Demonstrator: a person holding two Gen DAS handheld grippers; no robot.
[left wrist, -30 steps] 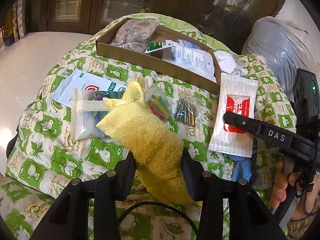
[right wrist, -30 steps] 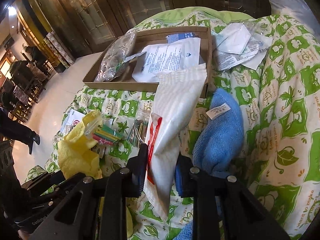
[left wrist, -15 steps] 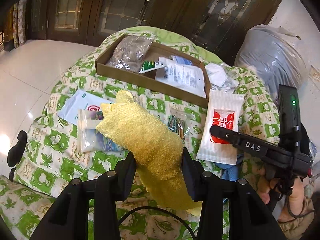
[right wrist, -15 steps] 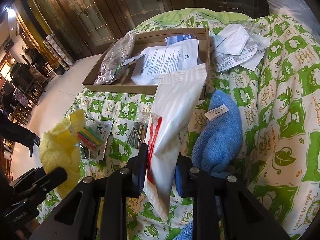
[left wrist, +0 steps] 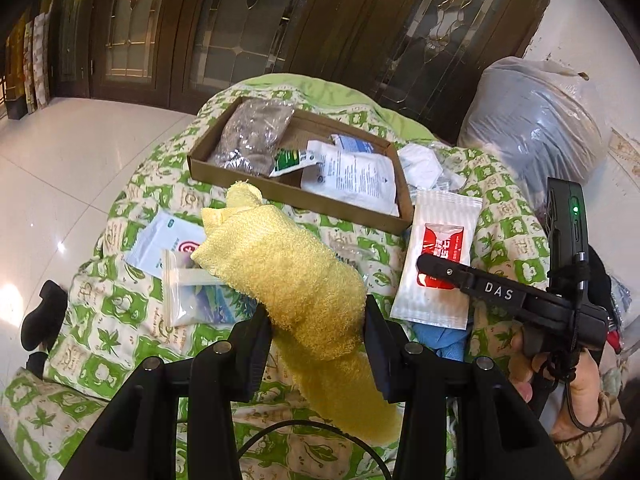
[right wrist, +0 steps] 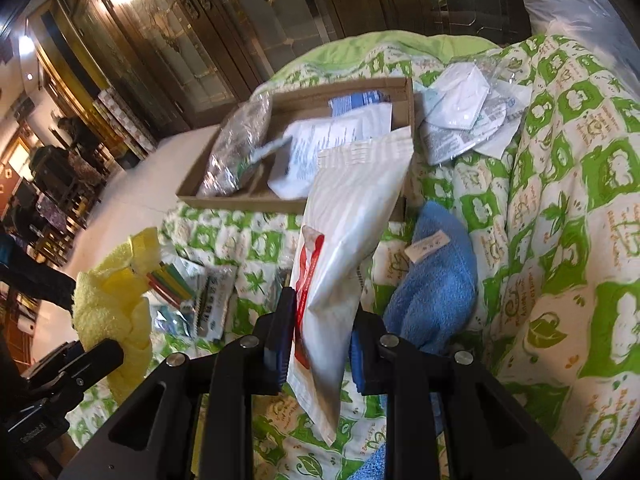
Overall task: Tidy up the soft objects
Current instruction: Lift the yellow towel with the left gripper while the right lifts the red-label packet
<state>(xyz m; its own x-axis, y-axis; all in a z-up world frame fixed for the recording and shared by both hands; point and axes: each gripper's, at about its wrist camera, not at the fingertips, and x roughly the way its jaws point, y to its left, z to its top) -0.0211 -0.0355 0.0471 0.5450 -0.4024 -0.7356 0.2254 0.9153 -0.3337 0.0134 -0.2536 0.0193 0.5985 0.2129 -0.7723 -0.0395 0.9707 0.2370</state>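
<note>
My left gripper point(left wrist: 316, 344) is shut on a yellow towel point(left wrist: 280, 264), which hangs lifted above the green-patterned quilt point(left wrist: 120, 312); its tail droops below the jaws. In the right wrist view the same yellow towel point(right wrist: 112, 304) shows at the left. My right gripper point(right wrist: 322, 344) is shut on a white wipes packet with a red label point(right wrist: 348, 232), held up over the quilt. That wipes packet point(left wrist: 438, 256) and the right gripper's finger point(left wrist: 472, 284) appear at the right of the left wrist view. A blue towel point(right wrist: 436, 284) lies on the quilt just right of the packet.
A shallow cardboard box point(left wrist: 296, 194) at the back holds a clear bag of grey stuff point(left wrist: 252, 136) and white sachets point(left wrist: 352, 176). Loose masks in wrappers point(right wrist: 464, 116) lie to its right. Zip bags point(left wrist: 188, 292) and coloured sticks point(right wrist: 168, 284) lie on the quilt's left. A large plastic sack point(left wrist: 536, 132) stands behind.
The left gripper has risen with the yellow towel, lifting it off the quilt and the small bags. The right gripper has stayed put with the wipes packet.
</note>
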